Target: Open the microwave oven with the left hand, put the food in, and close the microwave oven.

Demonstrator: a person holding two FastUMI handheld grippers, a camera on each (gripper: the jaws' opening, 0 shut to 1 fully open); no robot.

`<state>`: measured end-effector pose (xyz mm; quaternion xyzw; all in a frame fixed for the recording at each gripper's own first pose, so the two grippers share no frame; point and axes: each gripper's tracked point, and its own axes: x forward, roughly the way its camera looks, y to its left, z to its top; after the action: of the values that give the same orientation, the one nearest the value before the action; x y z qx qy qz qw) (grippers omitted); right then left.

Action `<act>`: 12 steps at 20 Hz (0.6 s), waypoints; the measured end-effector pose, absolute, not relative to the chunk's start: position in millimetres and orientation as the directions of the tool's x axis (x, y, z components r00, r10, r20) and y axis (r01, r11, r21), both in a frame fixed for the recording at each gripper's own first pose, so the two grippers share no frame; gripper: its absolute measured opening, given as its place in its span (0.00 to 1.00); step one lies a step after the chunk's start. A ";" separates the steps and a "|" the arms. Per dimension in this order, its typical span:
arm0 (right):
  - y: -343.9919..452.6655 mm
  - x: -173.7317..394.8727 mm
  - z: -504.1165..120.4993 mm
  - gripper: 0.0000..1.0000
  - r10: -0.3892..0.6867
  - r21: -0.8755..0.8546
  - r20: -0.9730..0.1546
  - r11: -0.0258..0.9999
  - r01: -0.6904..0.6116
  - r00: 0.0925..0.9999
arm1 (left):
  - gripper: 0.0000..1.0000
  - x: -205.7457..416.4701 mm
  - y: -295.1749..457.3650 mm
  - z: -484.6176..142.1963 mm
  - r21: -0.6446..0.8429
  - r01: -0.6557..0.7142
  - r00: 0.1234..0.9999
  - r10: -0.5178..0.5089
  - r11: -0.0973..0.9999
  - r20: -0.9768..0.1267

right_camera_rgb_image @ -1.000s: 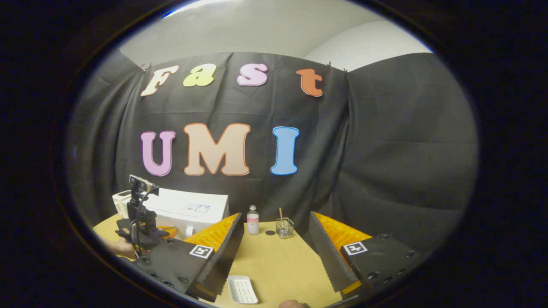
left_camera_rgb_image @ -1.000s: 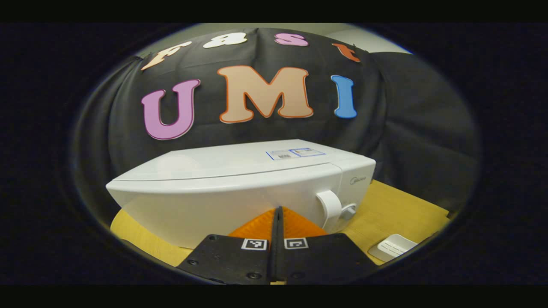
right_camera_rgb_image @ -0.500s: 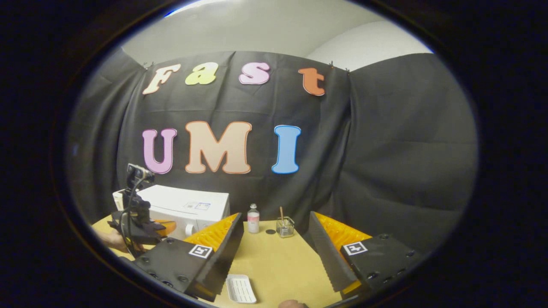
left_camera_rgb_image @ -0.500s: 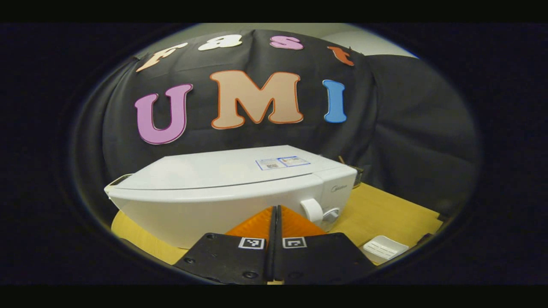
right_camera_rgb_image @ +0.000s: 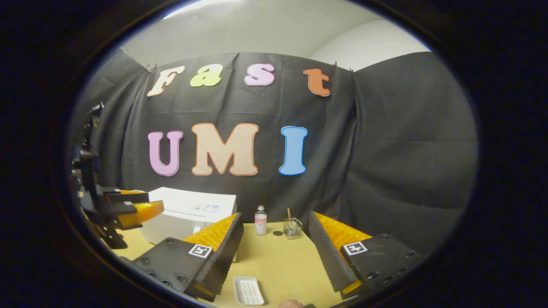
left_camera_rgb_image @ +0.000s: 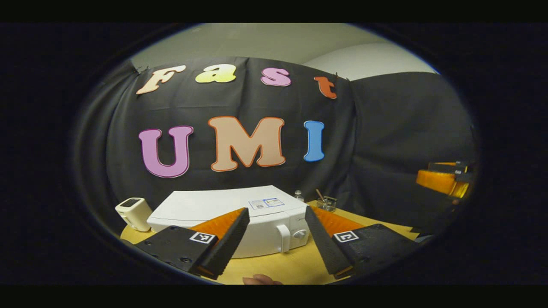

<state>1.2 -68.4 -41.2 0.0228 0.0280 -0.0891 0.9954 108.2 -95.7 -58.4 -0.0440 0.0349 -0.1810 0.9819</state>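
Note:
The white microwave [left_camera_rgb_image: 239,214] stands on the wooden table [left_camera_rgb_image: 295,263] with its door shut and its handle [left_camera_rgb_image: 283,238] on the right of the front. My left gripper [left_camera_rgb_image: 274,244] is open and empty, held back from the microwave and a little above it. My right gripper [right_camera_rgb_image: 276,252] is open and empty over the table, to the right of the microwave [right_camera_rgb_image: 188,211]. A small white ribbed tray [right_camera_rgb_image: 249,291] lies on the table just below its left finger. In the right gripper view the left gripper [right_camera_rgb_image: 152,204] hangs at the far left.
A small bottle [right_camera_rgb_image: 260,220] and a glass with a stick in it [right_camera_rgb_image: 292,229] stand at the back of the table. A white device [left_camera_rgb_image: 132,211] stands left of the microwave. The right gripper [left_camera_rgb_image: 421,173] hovers at the far right. A fingertip [left_camera_rgb_image: 261,280] shows at the bottom edge.
My left gripper was shut close to the microwave's front; it has drawn back, risen and opened. The right gripper has hardly moved and stays open.

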 end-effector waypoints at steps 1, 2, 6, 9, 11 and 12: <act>-67.3 1.1 -39.2 0.89 -0.173 0.046 -0.055 0.983 0.176 0.983 | 0.93 102.9 -86.0 -52.7 -0.104 0.323 0.943 -0.330 0.941 -0.054; -67.2 1.4 -36.9 0.89 -0.171 0.053 -0.047 0.983 0.174 0.984 | 0.96 97.6 -79.5 -48.0 -0.115 0.305 0.949 -0.312 0.945 -0.050; -64.2 2.8 -32.9 0.88 -0.157 0.051 -0.026 0.986 0.158 0.987 | 0.96 77.5 -70.5 -44.1 -0.089 0.270 0.958 -0.277 0.959 -0.076; -59.2 1.1 -32.9 0.89 -0.141 0.052 -0.022 0.988 0.142 0.990 | 0.96 65.5 -64.7 -32.3 -0.041 0.250 0.967 -0.251 0.967 -0.046; -54.6 -1.2 -33.3 0.89 -0.129 0.066 -0.018 0.989 0.130 0.991 | 0.94 57.4 -59.8 -24.2 -0.020 0.228 0.973 -0.228 0.973 -0.023; -52.1 -0.5 -34.3 0.89 -0.122 0.068 -0.019 0.990 0.123 0.992 | 0.96 53.9 -56.4 -22.0 -0.012 0.210 0.977 -0.210 0.978 -0.023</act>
<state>-0.5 -52.1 -34.3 0.0344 0.0075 -0.0616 0.9975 53.9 -56.4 -22.0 -0.0048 0.0122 -0.1055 0.9943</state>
